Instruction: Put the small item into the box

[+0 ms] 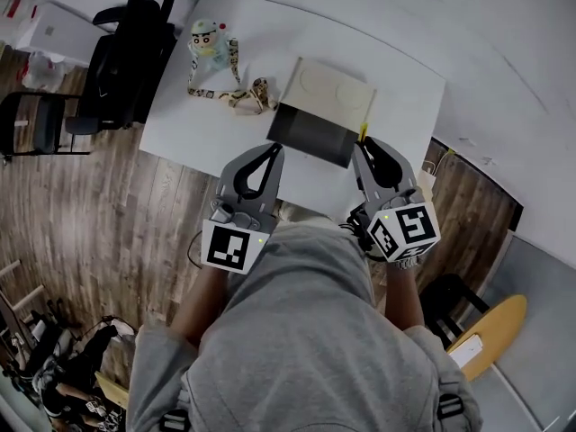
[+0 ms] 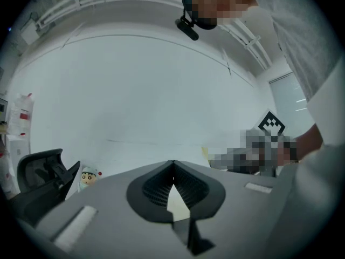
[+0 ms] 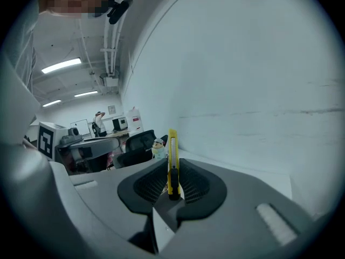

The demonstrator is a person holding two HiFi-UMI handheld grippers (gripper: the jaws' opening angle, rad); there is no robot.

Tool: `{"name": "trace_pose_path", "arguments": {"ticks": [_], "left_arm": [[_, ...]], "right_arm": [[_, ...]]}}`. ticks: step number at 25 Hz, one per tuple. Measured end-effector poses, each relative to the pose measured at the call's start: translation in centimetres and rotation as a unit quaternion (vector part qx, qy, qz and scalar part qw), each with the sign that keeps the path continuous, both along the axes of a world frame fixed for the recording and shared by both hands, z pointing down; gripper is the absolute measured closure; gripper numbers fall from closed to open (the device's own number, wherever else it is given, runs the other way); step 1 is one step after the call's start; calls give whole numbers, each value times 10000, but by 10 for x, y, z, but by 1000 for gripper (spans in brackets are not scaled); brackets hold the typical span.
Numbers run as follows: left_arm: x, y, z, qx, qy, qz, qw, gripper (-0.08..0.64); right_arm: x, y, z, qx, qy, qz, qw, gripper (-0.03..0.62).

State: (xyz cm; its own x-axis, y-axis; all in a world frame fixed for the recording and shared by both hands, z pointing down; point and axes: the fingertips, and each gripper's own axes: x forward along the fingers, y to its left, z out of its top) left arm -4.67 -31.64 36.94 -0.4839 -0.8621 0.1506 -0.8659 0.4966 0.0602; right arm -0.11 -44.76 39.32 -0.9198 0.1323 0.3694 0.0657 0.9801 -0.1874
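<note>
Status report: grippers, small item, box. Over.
Left gripper shut, empty. Right gripper shut on yellow plastic utility knife, at right edge of open dark grey box. Nothing blocking the box.

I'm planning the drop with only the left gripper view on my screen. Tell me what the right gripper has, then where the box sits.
Observer: The right gripper is shut on a yellow utility knife, which stands upright between its jaws.
Operator: Now the box.
Observer: The box lies open on the white table, just ahead of the left gripper and the right one, with its pale lid flipped back.
Operator: Report anything else there.
Observer: A toy snake lies left of the box.
</note>
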Motion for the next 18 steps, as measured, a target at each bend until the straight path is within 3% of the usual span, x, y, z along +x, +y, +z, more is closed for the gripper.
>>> {"name": "trace_pose_path", "arguments": {"ticks": [6,18], "left_arm": [[-7,3,9,-13,-7,-362,9993,557],[-18,1,36,-120,164,-565,9982,557]], "right_arm": [[-15,2,20,111,262,-455,9986,509],[-34,18,75,226,983,-1079,9890,509]]}}
